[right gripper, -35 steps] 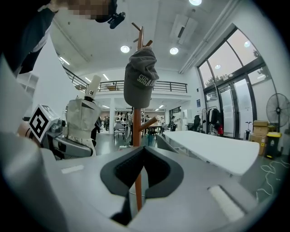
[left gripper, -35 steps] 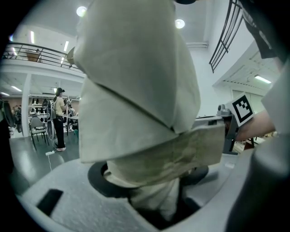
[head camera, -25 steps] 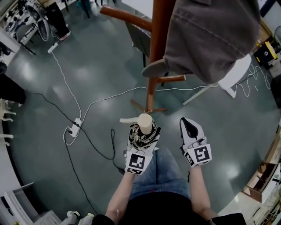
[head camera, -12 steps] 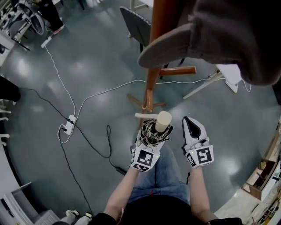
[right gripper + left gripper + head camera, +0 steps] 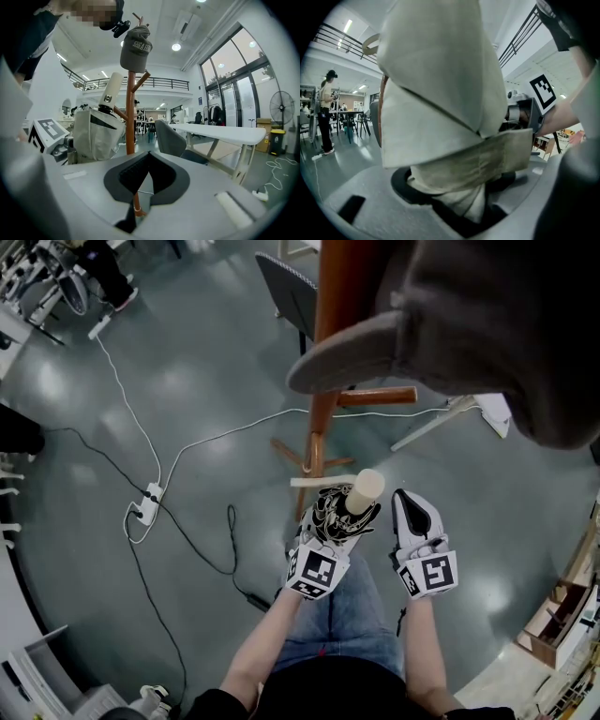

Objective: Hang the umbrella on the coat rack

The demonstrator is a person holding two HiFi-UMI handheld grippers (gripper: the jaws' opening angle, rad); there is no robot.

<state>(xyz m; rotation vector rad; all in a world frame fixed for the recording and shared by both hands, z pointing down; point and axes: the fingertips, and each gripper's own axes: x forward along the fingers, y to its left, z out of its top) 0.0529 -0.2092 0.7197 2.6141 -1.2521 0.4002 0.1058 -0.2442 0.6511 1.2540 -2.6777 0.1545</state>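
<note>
One cap (image 5: 136, 47) reads "SUGA…"; left claw (image 5: 339, 517) grips the umbrella (image 5: 440, 93), right claw (image 5: 149, 161) clenched empty.

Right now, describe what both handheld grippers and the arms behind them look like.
The left gripper and right gripper are white moulded shells with black jaw linings, each carrying a cube of black-and-white square markers. Forearms are unsleeved; the person wears a black top.

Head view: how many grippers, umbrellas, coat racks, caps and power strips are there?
Grippers: 2, the left gripper and the right gripper
Umbrella: 1
Coat rack: 1
Cap: 1
Power strip: 1
Total: 6
</note>
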